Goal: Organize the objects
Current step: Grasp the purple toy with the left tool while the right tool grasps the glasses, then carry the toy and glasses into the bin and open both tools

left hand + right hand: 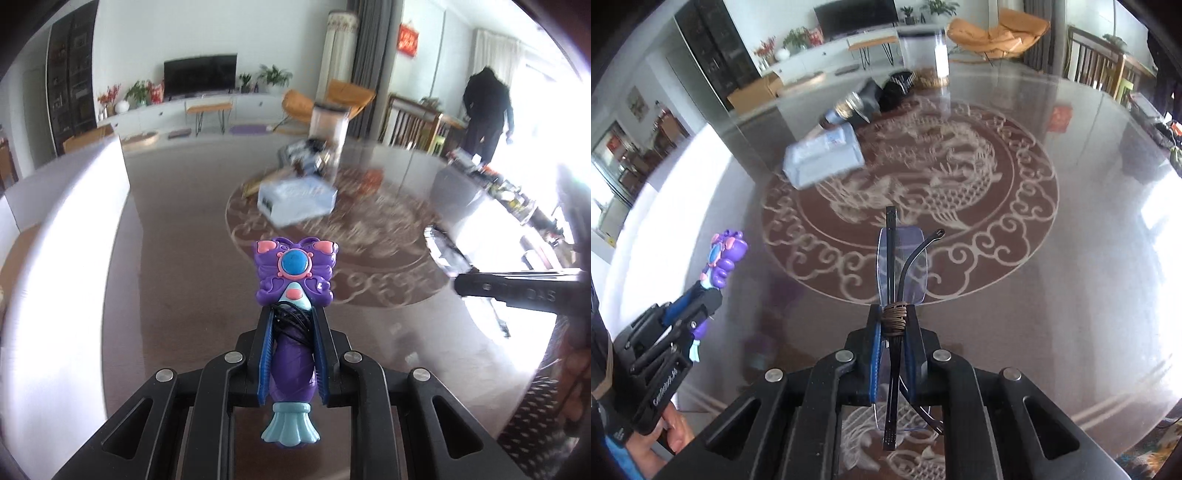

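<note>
A purple butterfly-shaped toy [295, 266] with a blue button and a light blue flared base is held above the glass table, and my left gripper [293, 310] is shut on its handle, where a black cord is wound. In the right wrist view the same toy [726, 254] and left gripper [698, 299] show at the lower left, with a hand on the grip. My right gripper [894, 314] is shut on folded rimless glasses [901, 258], clamped where a brown cord wraps them. The lens and temple tips stick out past the fingers.
The glass table [1071, 295] has a round dragon pattern. A light blue box [823, 155] lies further back, with a clear container [923, 55] and dark items behind it. A person in black [487, 107] stands far right. Clutter lines the table's right side [517, 199].
</note>
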Available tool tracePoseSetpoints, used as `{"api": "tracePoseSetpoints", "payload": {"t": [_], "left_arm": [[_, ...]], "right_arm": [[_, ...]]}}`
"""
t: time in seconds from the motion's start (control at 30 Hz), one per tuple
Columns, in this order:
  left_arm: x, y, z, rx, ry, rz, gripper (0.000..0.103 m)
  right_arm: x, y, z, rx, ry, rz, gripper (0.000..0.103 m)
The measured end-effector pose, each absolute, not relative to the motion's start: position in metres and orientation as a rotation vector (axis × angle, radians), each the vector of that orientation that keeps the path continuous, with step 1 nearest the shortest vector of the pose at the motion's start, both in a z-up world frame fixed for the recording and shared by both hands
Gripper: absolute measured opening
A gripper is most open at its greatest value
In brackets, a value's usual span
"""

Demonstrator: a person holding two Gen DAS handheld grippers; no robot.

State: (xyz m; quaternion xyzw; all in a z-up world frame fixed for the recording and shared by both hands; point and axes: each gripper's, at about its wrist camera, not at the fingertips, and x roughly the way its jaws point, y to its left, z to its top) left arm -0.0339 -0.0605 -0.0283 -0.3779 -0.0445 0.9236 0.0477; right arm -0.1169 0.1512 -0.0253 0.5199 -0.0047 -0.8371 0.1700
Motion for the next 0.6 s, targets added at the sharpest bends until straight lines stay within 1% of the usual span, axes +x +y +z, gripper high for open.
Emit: {"api": "tracePoseSetpoints", "payload": {"t": [0.17,0.33,0.47,0.6], "left_arm": [[-0.003,-0.076,0.023,-0.985,-0.152,2.854,0.019],[0.025,-0.122,0.068,-0.894,-0.226,2.917,0.019],[0.043,-0.185,0.093,-0.897,-0.264,3.036,0.019],[0.053,-0.253,0.091,-0.99,-0.308,3.174,0.019]], "right_arm": [[-0.099,0.133,0.022,1.36,-0.09,-2.344,0.012],[-0.081,0.086,0.067,1.224,-0.137,-2.24,0.012],[-0.06,0.016,0.099,1.12,-0.119,-2.111,0.012],[-0.044,-0.061,0.112,1.069,-0.08,-1.958,0.012]]}}
